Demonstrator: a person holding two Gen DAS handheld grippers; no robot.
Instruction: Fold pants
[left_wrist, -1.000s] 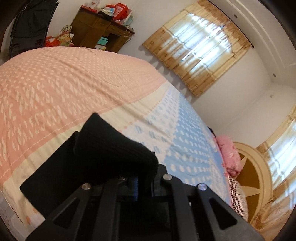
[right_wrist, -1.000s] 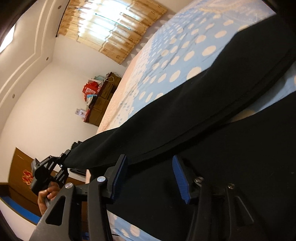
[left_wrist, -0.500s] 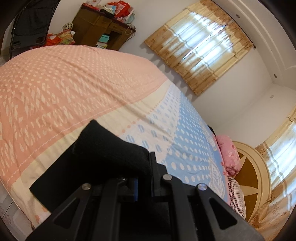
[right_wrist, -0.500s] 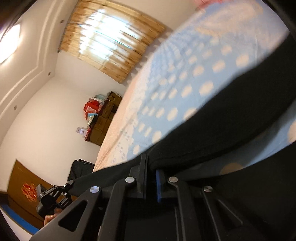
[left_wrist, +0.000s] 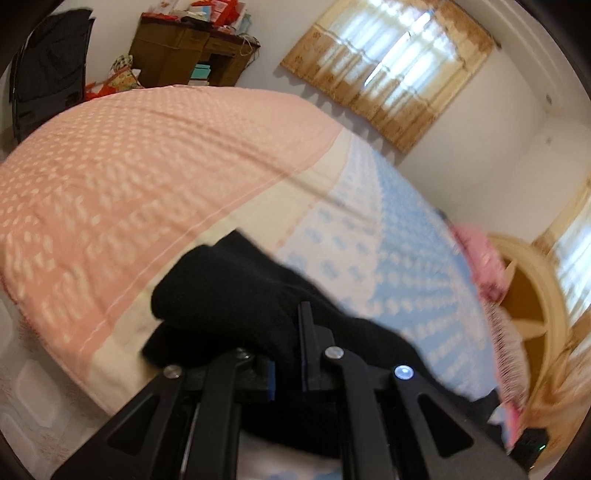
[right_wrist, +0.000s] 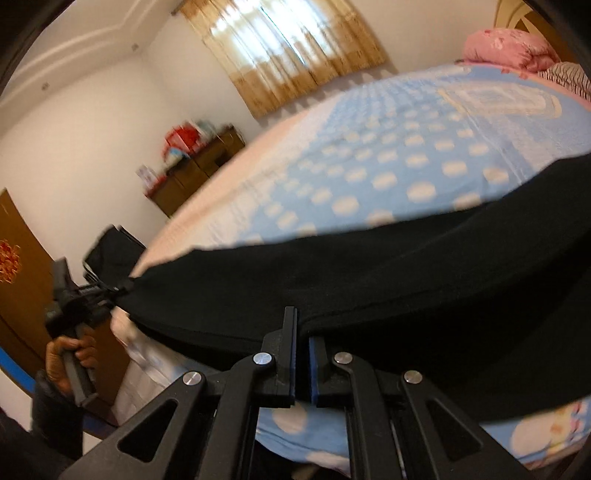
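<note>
Black pants (right_wrist: 388, 273) stretch across the near edge of the bed (right_wrist: 424, 147), held up off the cover between both grippers. My right gripper (right_wrist: 302, 332) is shut on the pants' lower edge near their middle. My left gripper (left_wrist: 286, 332) is shut on a bunched end of the pants (left_wrist: 229, 288), which folds over its fingers. In the right wrist view the left gripper (right_wrist: 123, 286) shows at far left, pinching the pant end, with a hand (right_wrist: 68, 356) on its handle.
The bed cover is pink (left_wrist: 129, 166) at the foot and blue with pale dots toward the headboard (left_wrist: 532, 295). A pink pillow (right_wrist: 509, 48) lies at the head. A wooden desk (left_wrist: 184, 48) with clutter and a dark chair (left_wrist: 48, 81) stand beyond the bed's foot.
My right gripper closed on the pants' edge, then rolled and lifted it. My left gripper stayed shut on the pant end and swung a little lower along the bed's edge.
</note>
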